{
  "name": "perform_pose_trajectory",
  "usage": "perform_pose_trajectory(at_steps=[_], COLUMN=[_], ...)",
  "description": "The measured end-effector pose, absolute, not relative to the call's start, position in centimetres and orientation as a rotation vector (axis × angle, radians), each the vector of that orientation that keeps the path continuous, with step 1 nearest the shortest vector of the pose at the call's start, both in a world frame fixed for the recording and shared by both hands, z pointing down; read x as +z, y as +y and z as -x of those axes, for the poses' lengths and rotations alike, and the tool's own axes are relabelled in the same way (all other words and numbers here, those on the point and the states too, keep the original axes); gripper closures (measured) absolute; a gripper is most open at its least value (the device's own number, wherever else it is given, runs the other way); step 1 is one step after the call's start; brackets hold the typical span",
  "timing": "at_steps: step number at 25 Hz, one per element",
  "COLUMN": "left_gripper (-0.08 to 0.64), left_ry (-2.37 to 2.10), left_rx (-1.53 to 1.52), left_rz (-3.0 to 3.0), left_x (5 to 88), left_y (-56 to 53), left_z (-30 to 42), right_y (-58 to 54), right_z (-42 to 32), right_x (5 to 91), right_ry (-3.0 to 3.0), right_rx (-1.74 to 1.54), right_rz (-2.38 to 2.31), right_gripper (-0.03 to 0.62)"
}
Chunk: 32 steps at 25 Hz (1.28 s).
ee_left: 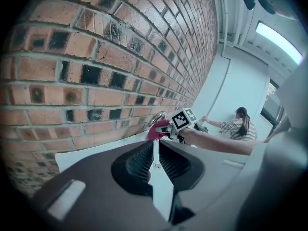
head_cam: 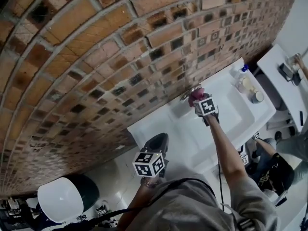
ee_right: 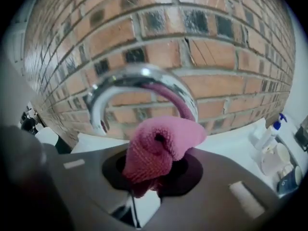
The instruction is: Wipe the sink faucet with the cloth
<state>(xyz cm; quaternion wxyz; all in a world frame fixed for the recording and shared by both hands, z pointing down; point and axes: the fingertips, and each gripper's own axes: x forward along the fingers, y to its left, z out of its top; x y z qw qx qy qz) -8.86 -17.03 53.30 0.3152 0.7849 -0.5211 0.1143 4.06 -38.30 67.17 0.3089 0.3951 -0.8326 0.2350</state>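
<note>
While the right gripper [ee_right: 150, 179] clamps the pink knitted cloth [ee_right: 161, 146], that cloth touches the curved chrome faucet [ee_right: 120, 81] just beyond its jaws. The left gripper [ee_left: 155, 146] hangs well apart, jaws together, empty.

The shiny chrome faucet [ee_right: 139, 74] arches across the upper centre of the frame. A bunched pink knitted cloth [ee_right: 161, 146] sits mid-frame against its right end.

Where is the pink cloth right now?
The pink cloth is pinched in the right gripper, right at the shiny curved faucet, in front of the brick wall and above the white sink.
</note>
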Motion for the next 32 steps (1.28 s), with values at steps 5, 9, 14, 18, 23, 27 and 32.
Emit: perform_pose_trajectory(at_steps=[5,9,14,18,23,27,32], left_gripper=[0.509,0.509,0.509,0.509,0.509,0.509,0.509], left_ry=[-1.36,-1.34,-1.292,-1.282,-1.325,-1.372,-1.386], left_rx=[0.336,0.31,0.32,0.328,0.322,0.311,0.3], left_rz=[-2.114,-2.145,-2.171,-2.174,-2.14,-2.087,-2.069], left_x=[52.4,51.6,51.9,52.0,52.1,52.9,53.0], left_y=[-18.6,-18.9,-18.7,-18.1,-17.2,-17.0,-16.8], left_z=[7.8,6.9,5.5,5.4,7.0,9.0,9.3], right_y=[-37.3,-34.1,-28.2,-30.9,-32.5,-34.7,-35.9], right_z=[-0.6,0.7,3.7,3.9,1.8,-0.9,-2.9], right_x=[63.5,65.0,66.4,62.5,59.8,57.0,56.0], right_ry=[-2.288,-2.203,-2.236,-2.315,-2.29,-2.297,-2.238], right_rx=[0.334,0.092,-0.112,-0.09,-0.24,-0.341,-0.43], right_rz=[-1.031,-0.888,-0.479,-0.711,-0.837,-0.993,-1.146], right_gripper=[0.511,0.511,0.511,0.509,0.512,0.505,0.501])
